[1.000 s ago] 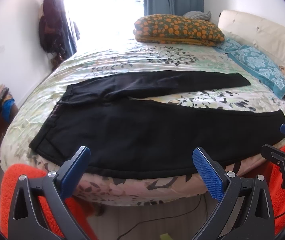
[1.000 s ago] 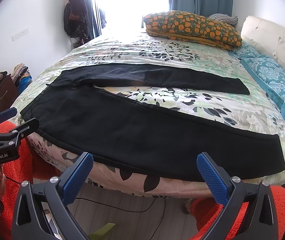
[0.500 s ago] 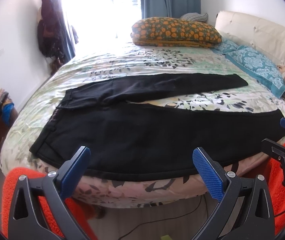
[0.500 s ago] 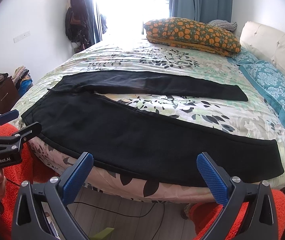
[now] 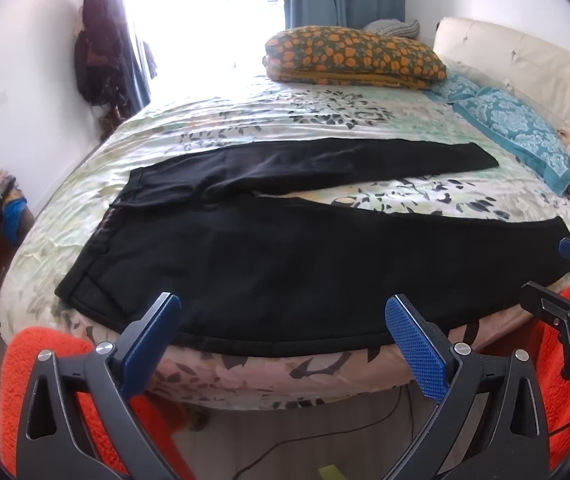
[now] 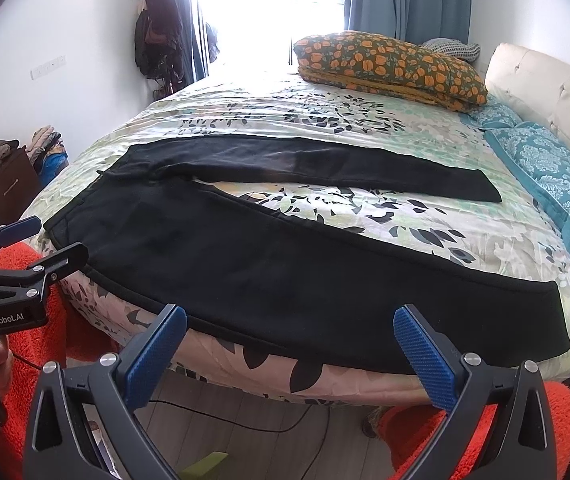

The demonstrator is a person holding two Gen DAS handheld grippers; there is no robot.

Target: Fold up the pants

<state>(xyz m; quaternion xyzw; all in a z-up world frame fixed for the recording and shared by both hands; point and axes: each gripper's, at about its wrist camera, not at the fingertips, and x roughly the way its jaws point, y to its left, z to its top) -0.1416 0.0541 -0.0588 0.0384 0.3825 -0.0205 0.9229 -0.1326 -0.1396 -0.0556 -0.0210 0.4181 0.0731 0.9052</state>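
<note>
Both tongs gape wide, empty: left tongs [image 5: 281, 322] and right tongs [image 6: 289, 330] at the bottom of each frame, blue ribbed pads over the bed [image 5: 245, 128] with its floral quilt. Black pants [image 5: 285, 248] lie flat mid-frame, legs splayed in a V, matte and smooth.

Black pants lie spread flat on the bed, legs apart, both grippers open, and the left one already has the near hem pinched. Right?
Not quite. The left gripper pinches nothing: the left wrist view shows its jaws wide open, short of the pants. The rest holds: pants flat on the bed, legs apart, right gripper open.
</note>
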